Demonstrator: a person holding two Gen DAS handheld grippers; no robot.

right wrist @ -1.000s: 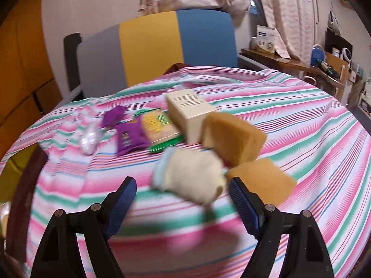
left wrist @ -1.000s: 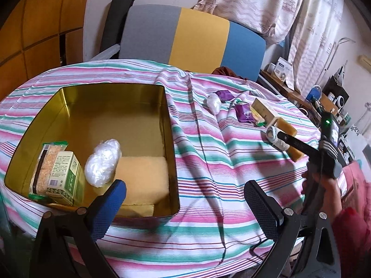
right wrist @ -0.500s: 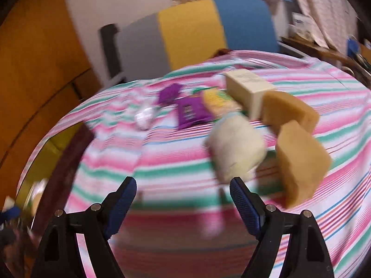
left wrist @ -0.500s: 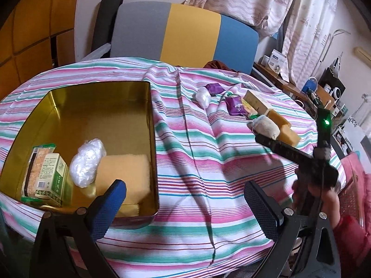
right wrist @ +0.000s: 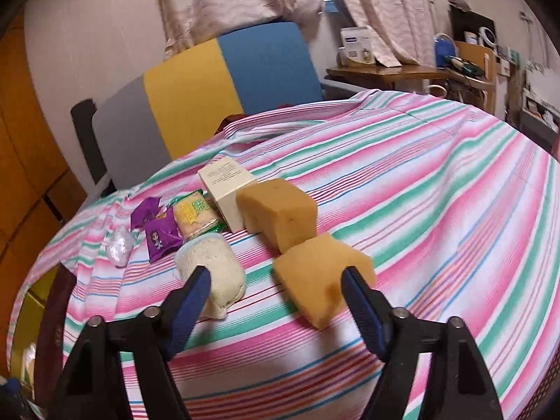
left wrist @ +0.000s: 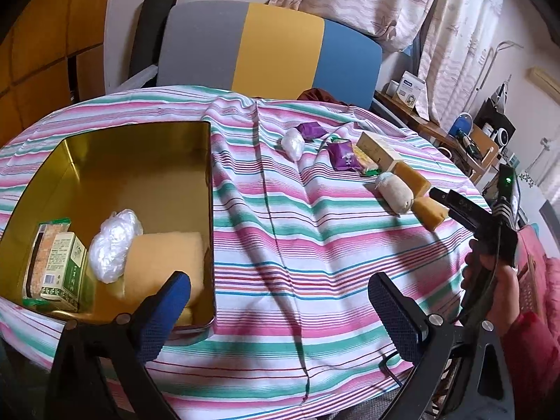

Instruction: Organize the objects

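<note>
Table: a round table under a pink, green and white striped cloth (left wrist: 315, 245); a chair (left wrist: 273, 45) with grey, yellow and blue panels stands at its far side.
Tin: a gold rectangular tin (left wrist: 140, 161) sits open on the left part of the cloth.
Tin contents: at the near end, a green carton (left wrist: 64, 269) with a snack pack (left wrist: 45, 245) at its left, a crumpled clear plastic bag (left wrist: 112, 245), and a yellow sponge (left wrist: 168, 262) partly under the bag.
Loose items: grouped on the right part of the cloth, well apart from the tin.
Far group: a small clear plastic wad (right wrist: 120, 250), two purple packets (right wrist: 159, 236), a yellow-green biscuit pack (right wrist: 194, 213) and a cream box (right wrist: 227, 183), lying close together.
Near group: a cream cloth roll (right wrist: 217, 262), a tan sponge (right wrist: 280, 213) touching the cream box, and a second tan sponge (right wrist: 318, 273) nearest the right-hand tool.
Left gripper (left wrist: 280, 301): hangs over the near edge of the table by the tin's near right corner; jaws spread wide, nothing between them.
Right gripper (right wrist: 276, 297): held by a hand (left wrist: 497, 280) in a red sleeve at the right edge of the table; jaws closing, with the near corner of the second tan sponge in the gap. The left pad overlaps the cloth roll in the right wrist view; whether either pad touches anything cannot be told.
</note>
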